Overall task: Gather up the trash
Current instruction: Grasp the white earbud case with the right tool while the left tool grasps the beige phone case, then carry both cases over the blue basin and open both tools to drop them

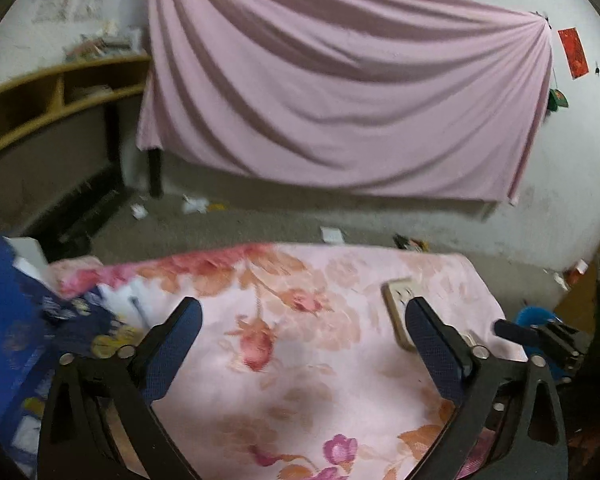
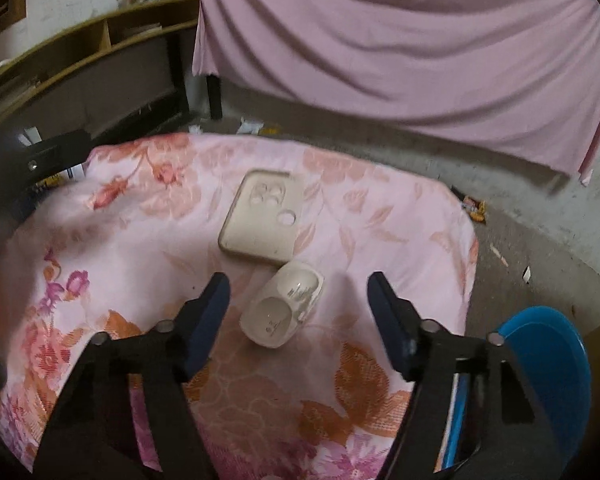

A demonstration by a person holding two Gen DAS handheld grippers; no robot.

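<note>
A beige phone case (image 2: pixel 258 218) lies flat on the pink floral cloth (image 2: pixel 140 248) of a table. A small white plastic tray piece (image 2: pixel 282 310) lies just in front of it. My right gripper (image 2: pixel 298 300) is open and empty, its fingers on either side of the white piece and slightly above it. My left gripper (image 1: pixel 302 332) is open and empty over the cloth (image 1: pixel 300 360). The phone case (image 1: pixel 398 312) shows partly behind its right finger. The right gripper's tip (image 1: pixel 516 332) shows at the right of the left wrist view.
A blue bin (image 2: pixel 552 364) stands at the table's right, also seen in the left wrist view (image 1: pixel 534 316). A blue patterned bag (image 1: pixel 16 320) sits at the left. Paper scraps (image 1: pixel 194 204) and wrappers (image 2: pixel 474 206) litter the grey floor. A pink sheet (image 1: pixel 340 100) hangs behind; wooden shelves (image 1: pixel 60 96) stand at left.
</note>
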